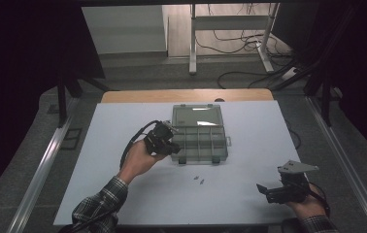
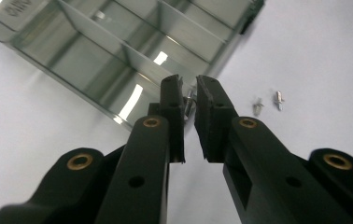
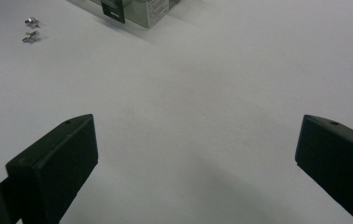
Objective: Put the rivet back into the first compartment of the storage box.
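I had the left tongs (image 2: 189, 100) pinched shut on a small metal pin (image 2: 189, 103), which sat between the two black tips in the left gripper view. In the high view the left tongs (image 1: 172, 144) hung over the near-left corner of the clear compartment box (image 1: 200, 141), with my left hand (image 1: 140, 158) wrapped round the tool's body behind them. The box lay open at the middle of the pale surface (image 1: 123, 194), its lid (image 1: 196, 116) folded back on the far side, and its divided compartments showed just beyond the tips in the left gripper view, where the box (image 2: 118, 51) ran across the upper left.

Two more pins (image 1: 199, 179) lay loose on the surface, just in front of the box and close together. I saw them again to the right of the left tongs (image 2: 268, 101) and at the upper left of the right gripper view (image 3: 31, 29).

The right tongs (image 3: 195, 154) stood wide open with nothing between them, over bare surface. In the high view the right tongs (image 1: 264, 190) sat near the front right edge in my right hand (image 1: 308, 206), well apart from the box and the loose pins, with the grey plate (image 1: 297, 168) on top.
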Demonstrator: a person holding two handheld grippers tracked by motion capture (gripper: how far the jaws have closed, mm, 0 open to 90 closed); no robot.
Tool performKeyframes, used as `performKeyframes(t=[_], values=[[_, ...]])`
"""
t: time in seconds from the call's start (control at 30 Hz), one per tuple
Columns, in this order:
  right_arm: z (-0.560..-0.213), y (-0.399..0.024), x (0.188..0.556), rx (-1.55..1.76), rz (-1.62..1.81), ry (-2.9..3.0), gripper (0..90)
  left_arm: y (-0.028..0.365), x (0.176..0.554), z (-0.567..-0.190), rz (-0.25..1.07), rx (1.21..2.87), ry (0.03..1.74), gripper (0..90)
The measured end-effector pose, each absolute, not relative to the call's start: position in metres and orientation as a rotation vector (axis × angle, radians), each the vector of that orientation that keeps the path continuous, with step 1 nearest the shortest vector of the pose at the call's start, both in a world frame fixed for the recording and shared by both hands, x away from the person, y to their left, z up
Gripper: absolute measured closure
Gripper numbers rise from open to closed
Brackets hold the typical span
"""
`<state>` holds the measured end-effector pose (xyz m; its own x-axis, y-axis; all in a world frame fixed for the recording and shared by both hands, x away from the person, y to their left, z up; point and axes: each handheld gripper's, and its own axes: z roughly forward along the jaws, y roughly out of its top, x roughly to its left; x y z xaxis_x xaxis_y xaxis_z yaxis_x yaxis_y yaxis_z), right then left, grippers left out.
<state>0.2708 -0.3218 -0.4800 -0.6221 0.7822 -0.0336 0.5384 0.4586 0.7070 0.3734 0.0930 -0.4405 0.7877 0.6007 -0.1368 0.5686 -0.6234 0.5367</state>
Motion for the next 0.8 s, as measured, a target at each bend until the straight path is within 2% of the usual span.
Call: performKeyframes(t=[0.8], values=[[-0.480, -0.320, 0.272, 1.111, 0.967, 2.363, 0.0, 0.092, 0.424, -0.441, 0.149, 2.376, 0.952, 81.7]])
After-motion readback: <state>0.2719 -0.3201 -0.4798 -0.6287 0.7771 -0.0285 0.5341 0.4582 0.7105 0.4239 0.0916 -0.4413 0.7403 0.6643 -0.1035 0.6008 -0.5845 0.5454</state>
